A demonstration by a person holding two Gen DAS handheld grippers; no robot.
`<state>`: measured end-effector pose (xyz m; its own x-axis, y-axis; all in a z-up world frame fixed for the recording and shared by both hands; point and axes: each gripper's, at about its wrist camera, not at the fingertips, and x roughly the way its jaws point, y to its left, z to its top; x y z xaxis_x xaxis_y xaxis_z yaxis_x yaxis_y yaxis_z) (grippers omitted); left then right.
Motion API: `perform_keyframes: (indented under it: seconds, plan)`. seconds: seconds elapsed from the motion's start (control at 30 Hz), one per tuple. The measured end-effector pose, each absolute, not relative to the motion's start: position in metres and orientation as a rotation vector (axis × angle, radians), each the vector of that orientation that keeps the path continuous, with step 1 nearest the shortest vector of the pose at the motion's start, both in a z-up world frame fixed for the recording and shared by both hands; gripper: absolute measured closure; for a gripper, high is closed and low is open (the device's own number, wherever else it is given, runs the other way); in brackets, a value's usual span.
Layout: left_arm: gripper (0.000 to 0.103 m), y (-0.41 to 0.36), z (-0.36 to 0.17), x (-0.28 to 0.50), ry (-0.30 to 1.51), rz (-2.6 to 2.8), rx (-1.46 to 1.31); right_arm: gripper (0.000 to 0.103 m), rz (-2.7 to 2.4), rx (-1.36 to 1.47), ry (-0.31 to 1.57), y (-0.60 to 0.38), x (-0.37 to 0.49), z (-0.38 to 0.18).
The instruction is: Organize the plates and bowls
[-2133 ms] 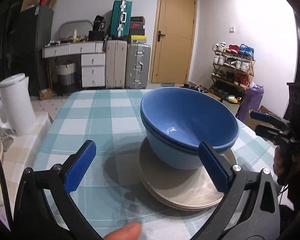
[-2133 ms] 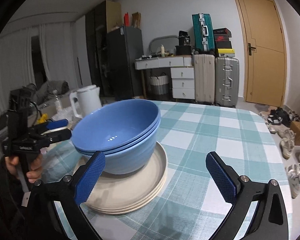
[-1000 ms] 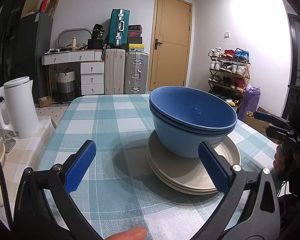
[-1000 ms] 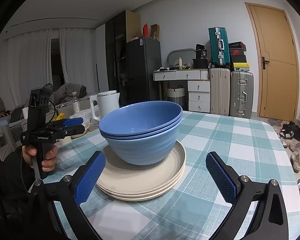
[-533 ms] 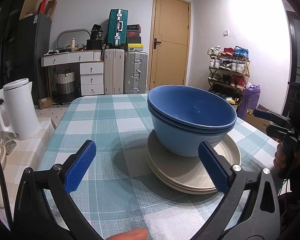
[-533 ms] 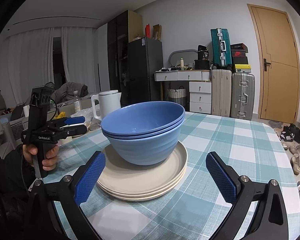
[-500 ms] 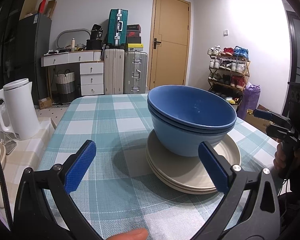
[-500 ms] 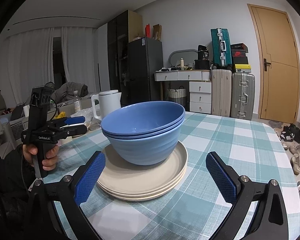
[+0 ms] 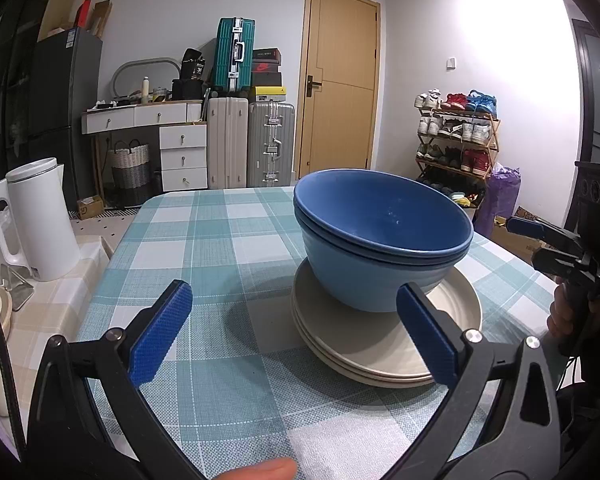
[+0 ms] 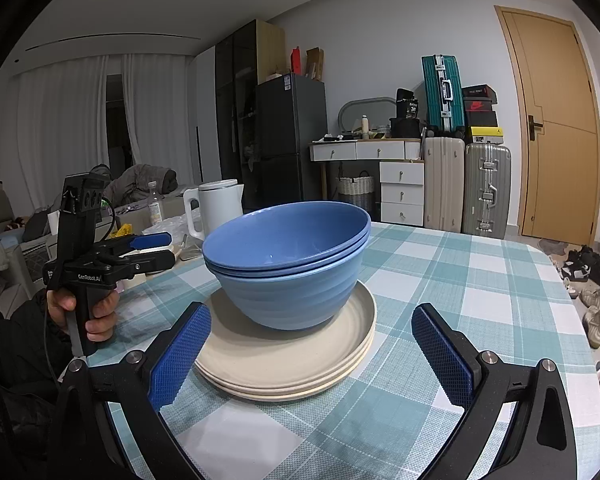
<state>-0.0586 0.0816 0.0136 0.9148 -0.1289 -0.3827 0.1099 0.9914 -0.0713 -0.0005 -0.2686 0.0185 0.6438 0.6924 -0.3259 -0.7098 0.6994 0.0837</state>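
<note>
Two nested blue bowls (image 9: 380, 240) (image 10: 288, 264) stand upright on a stack of cream plates (image 9: 384, 344) (image 10: 284, 364) on a teal checked table (image 9: 220, 240). My left gripper (image 9: 292, 294) is open and empty, held just short of the plates, its blue fingertips wider apart than the bowls. My right gripper (image 10: 311, 314) is open and empty on the opposite side, its fingertips spread either side of the plates. Each gripper also shows in the other's view, held in a hand: the right gripper (image 9: 540, 240) and the left gripper (image 10: 140, 252).
A white kettle (image 9: 32, 220) (image 10: 220, 208) stands on a side counter left of the table. Suitcases (image 9: 248, 140), a drawer unit, a door and a shoe rack (image 9: 456, 140) line the far walls. Shoes (image 10: 596, 312) lie on the floor past the table's right edge.
Both grippers have drawn back a little and levelled out since two seconds ago, so the bowls look smaller and upright. The last half second shows almost no motion.
</note>
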Motion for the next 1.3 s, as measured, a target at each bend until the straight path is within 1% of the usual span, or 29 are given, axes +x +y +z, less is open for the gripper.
perform_keyframes:
  seconds: [1.3]
  plan:
    - [0.001,0.0848,0.0089,-0.0566,0.4,-0.123,-0.044,0.001,0.801,-0.054,0.351,-0.2696,-0.0018,0.017]
